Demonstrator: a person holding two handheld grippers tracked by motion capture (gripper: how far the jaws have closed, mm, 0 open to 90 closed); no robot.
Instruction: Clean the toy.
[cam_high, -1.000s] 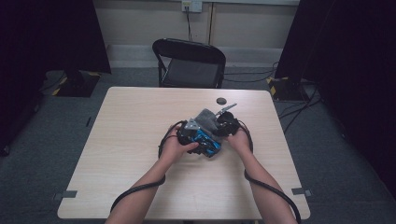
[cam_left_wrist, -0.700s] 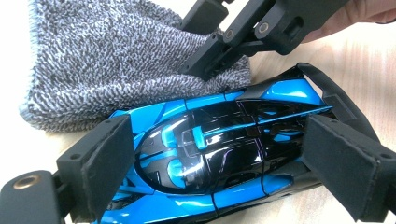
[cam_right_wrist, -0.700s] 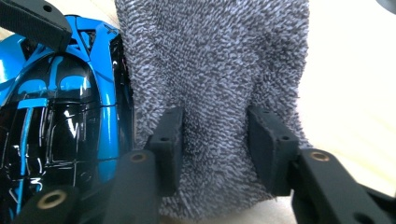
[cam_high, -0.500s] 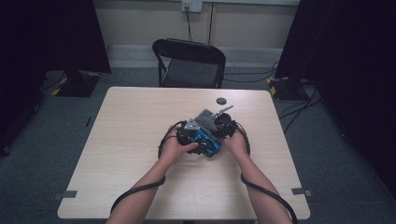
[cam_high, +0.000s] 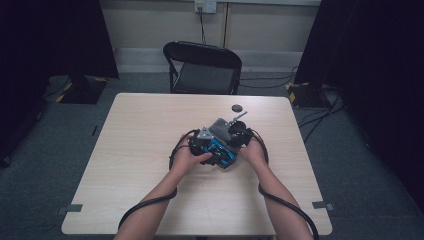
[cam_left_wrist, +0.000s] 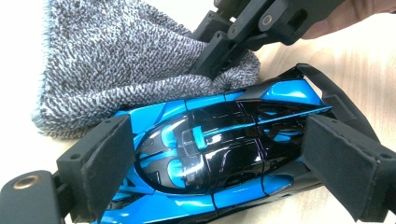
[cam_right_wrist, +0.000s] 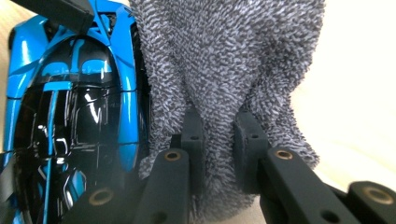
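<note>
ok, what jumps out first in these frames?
The glossy blue and black toy car at the table's middle, bracketed nose and tail by the left gripper's foam pads. Right beside it, touching its side, a grey knitted cloth bunches up where the right gripper has just been closing and now pinches a fold. Farther back on the table sits a small black disc, alone.
</note>
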